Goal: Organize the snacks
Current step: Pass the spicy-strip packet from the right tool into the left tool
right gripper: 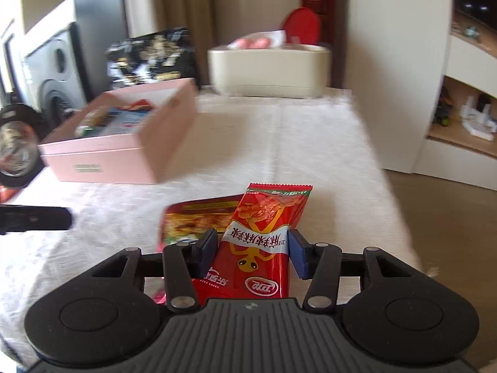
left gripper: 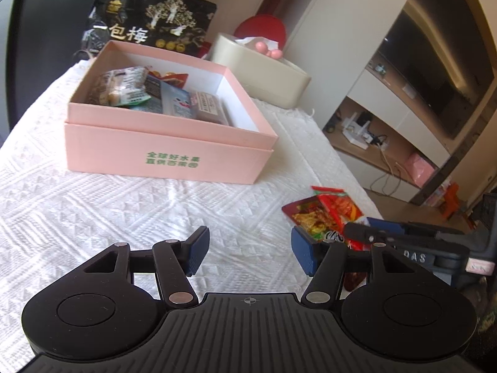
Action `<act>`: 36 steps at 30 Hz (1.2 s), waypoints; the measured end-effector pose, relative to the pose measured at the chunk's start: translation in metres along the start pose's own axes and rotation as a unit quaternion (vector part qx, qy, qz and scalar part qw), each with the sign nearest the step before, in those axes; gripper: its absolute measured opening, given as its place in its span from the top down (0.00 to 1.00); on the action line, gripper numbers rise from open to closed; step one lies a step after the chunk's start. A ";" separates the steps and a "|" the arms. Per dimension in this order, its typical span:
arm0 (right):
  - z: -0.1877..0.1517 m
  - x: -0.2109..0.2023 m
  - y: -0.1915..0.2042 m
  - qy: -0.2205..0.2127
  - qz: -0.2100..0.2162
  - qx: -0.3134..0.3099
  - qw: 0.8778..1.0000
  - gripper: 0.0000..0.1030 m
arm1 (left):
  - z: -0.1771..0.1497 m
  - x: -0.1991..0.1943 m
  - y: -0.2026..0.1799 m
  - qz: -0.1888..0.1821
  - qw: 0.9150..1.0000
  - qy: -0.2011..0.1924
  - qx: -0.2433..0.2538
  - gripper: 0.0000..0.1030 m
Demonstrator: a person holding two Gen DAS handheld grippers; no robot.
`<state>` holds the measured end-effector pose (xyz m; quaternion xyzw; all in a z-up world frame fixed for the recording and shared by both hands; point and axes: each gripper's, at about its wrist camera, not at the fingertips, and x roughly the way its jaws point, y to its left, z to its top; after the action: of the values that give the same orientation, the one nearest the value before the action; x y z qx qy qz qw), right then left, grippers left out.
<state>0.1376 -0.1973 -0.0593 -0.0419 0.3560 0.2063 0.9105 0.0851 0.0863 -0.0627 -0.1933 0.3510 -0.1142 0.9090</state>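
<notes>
A pink box [left gripper: 167,155] stands open on the white cloth with several snack packets [left gripper: 155,93] inside; it also shows in the right wrist view [right gripper: 124,155]. My left gripper [left gripper: 250,253] is open and empty above the cloth in front of the box. My right gripper [right gripper: 253,253] is shut on a red snack packet [right gripper: 261,236], which stands between its pads. A second red packet [right gripper: 192,217] lies on the cloth just behind it. In the left wrist view both packets [left gripper: 326,214] and the right gripper's fingers [left gripper: 388,236] show at the right.
A black snack bag [left gripper: 149,21] leans behind the box. A cream tissue box [left gripper: 264,74] with a red round object [left gripper: 261,26] behind it stands at the cloth's far end. The cloth's right edge [left gripper: 348,161] drops to the floor. A speaker [right gripper: 59,71] stands at left.
</notes>
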 end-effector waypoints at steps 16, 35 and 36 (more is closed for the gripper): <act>0.004 -0.016 -0.017 -0.038 -0.040 -0.033 0.998 0.61 | -0.011 -0.007 -0.008 0.034 0.999 0.015 0.007 0.38; -0.012 0.000 0.015 -0.018 0.015 -0.088 0.996 0.52 | 0.005 0.046 -0.052 0.025 0.997 0.040 0.060 0.38; -0.014 -0.002 0.015 -0.018 0.018 -0.087 0.996 0.51 | 0.006 0.050 -0.057 0.039 0.996 0.036 0.073 0.38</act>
<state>0.1212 -0.1869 -0.0678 -0.1109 0.3210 0.2534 0.9058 0.1211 0.0198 -0.0636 -0.1084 0.3817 -0.1106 0.9112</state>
